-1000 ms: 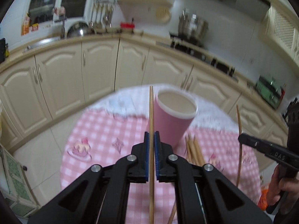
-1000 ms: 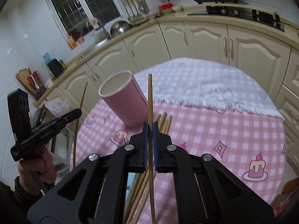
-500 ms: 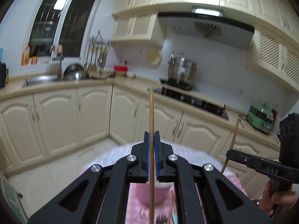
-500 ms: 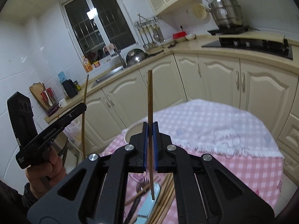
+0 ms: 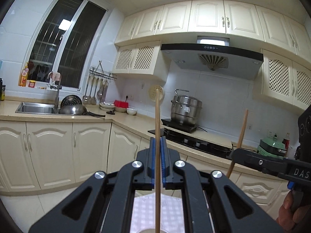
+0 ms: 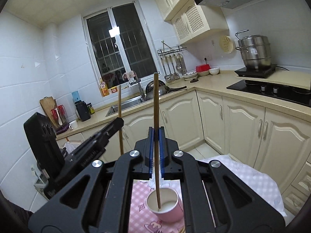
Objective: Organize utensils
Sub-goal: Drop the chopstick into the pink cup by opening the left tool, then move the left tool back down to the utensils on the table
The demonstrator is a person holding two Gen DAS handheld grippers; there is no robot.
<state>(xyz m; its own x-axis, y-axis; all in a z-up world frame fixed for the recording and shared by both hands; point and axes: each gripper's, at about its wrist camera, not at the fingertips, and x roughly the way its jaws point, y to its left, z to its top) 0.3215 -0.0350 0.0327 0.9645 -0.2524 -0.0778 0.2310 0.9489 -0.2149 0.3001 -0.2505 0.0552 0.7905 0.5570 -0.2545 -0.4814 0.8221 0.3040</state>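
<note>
— What do the grippers hold?
— The left gripper (image 5: 157, 161) clamps an upright thin wooden chopstick (image 5: 157, 136); the right gripper (image 6: 156, 151) pinches another wooden chopstick (image 6: 156, 116).
— Farther off?
— Its tip hangs over the pink paper cup (image 6: 165, 207) on the pink checked tablecloth (image 6: 140, 203).

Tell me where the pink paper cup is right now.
In the right wrist view, the pink paper cup stands on the pink checked tablecloth, bottom centre, directly beneath the wooden chopstick held upright.
</note>
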